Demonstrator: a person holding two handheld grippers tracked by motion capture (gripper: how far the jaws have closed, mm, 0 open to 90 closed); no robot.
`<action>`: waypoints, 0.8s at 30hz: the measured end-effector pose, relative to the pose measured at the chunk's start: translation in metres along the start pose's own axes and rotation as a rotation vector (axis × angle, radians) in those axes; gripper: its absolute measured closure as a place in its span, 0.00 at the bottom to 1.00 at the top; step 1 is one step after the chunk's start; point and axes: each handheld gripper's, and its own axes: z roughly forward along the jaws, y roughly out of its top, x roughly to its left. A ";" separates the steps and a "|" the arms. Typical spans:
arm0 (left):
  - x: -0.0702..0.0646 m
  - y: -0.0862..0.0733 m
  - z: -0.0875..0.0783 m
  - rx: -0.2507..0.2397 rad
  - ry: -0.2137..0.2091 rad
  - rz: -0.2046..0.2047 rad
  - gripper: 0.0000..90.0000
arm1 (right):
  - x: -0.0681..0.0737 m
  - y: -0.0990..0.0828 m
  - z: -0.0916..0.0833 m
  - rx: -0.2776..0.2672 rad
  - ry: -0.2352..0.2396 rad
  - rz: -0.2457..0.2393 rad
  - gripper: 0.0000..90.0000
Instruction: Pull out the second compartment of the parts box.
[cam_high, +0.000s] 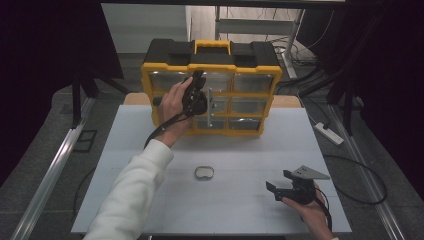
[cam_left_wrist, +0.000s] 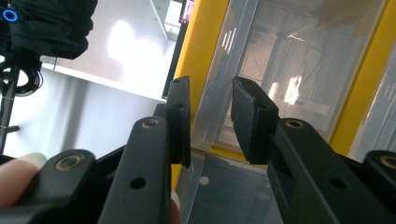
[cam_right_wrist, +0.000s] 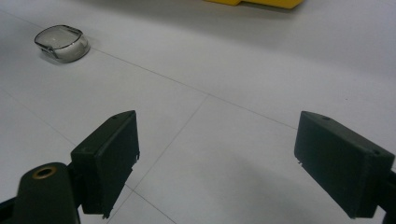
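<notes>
Drawers of a yellow organizer case (cam_high: 211, 92) are reached by the left gripper (cam_high: 196, 87) in the high view; a clear ring (cam_high: 204, 172) lies mid-table (cam_high: 250, 200). Left gripper view: jaws part-open beside a transparent drawer (cam_left_wrist: 275, 70). Right gripper view: right gripper (cam_right_wrist: 233, 158) held wide open, empty

Dim, dark-edged room; glare on clear drawer fronts (cam_left_wrist: 289, 70); soft close-up blur

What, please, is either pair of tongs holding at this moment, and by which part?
Nothing is held. The left tongs stand open at a clear drawer of the organiser; the right tongs are open above the table.
</notes>
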 end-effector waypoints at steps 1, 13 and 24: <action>0.000 0.000 0.000 0.000 0.002 0.001 0.77 | 0.000 0.000 0.000 0.000 -0.001 0.000 0.15; -0.002 -0.001 0.001 -0.005 0.007 0.018 0.80 | 0.000 0.000 0.000 0.000 -0.001 0.001 0.15; -0.002 -0.001 0.000 -0.005 0.009 0.038 0.82 | 0.000 0.000 0.000 -0.001 -0.001 0.001 0.15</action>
